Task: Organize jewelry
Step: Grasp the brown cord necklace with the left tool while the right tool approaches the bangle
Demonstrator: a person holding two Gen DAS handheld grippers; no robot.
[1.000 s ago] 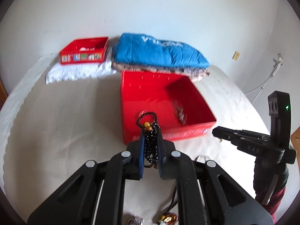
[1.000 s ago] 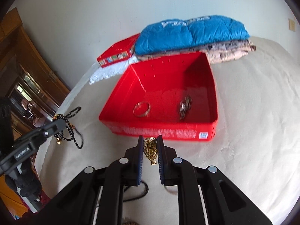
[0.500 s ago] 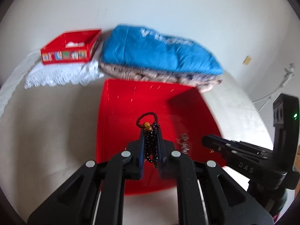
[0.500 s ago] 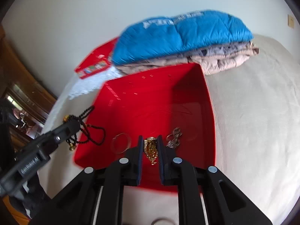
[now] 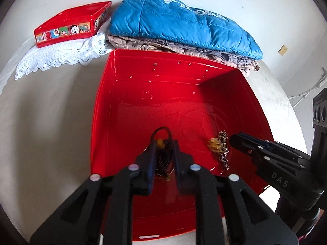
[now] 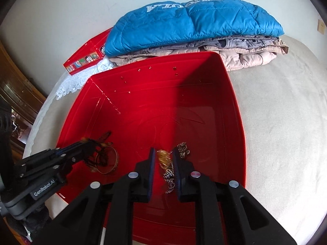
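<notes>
A large red box (image 5: pixel 122 94) (image 6: pixel 231 94) lies open on the bed. My left gripper (image 5: pixel 163 153) is over its near part, jaws parted, and the black bead bracelet (image 5: pixel 162 159) with an amber bead hangs loose between them. In the right wrist view the left gripper (image 6: pixel 90 145) is above a gold bangle (image 6: pixel 110 163) on the box floor. My right gripper (image 6: pixel 163 157) is also inside the box with jaws parted, the gold chain piece (image 6: pixel 164 158) dropping between them. A dark jewelled chain (image 5: pixel 223 151) (image 6: pixel 183 149) lies on the box floor beside it.
A folded blue jacket (image 5: pixel 184 24) (image 6: pixel 194 20) on beige clothes lies behind the box. A small red tin (image 5: pixel 71 26) (image 6: pixel 85 59) sits on white lace (image 5: pixel 59 57) at the back left. A wooden cabinet (image 6: pixel 18 89) stands at the left.
Both grippers moved forward from the bed surface to over the box, then opened. The bead bracelet and the gold piece are slipping free between the parted jaws.
</notes>
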